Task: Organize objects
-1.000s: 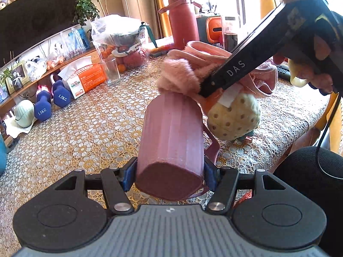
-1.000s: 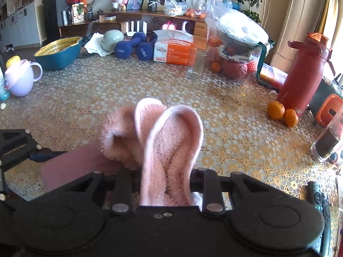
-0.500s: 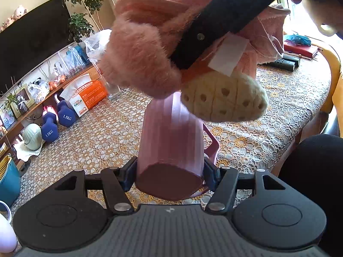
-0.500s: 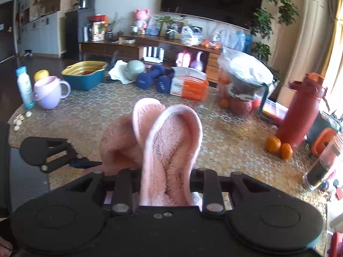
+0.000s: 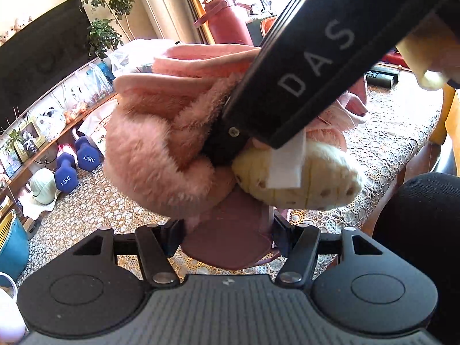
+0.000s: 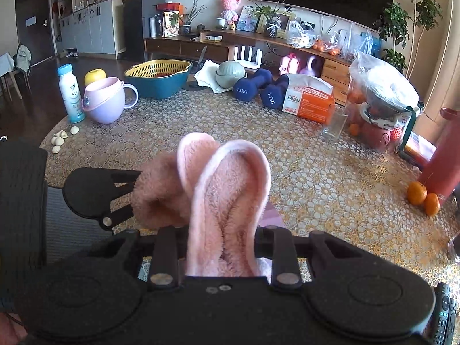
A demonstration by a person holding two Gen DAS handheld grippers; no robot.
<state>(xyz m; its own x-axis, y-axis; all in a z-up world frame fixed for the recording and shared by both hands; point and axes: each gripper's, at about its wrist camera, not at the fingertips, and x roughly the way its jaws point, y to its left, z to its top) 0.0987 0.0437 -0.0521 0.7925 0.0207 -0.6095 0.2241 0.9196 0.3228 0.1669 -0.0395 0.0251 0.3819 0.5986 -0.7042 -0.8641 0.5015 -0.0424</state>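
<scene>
The left tongs (image 5: 227,230) were clenched on a mauve cup (image 5: 230,238); the right tongs (image 6: 220,247) gripped pink slippers (image 6: 227,201) held over it, above the tabletop (image 6: 316,172). The bulky slippers might snag the rim and spill out.

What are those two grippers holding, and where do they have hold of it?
The left gripper clamps a mauve ribbed cup by its sides near the base. The right gripper pinches pink fluffy slippers across their soles.
</scene>
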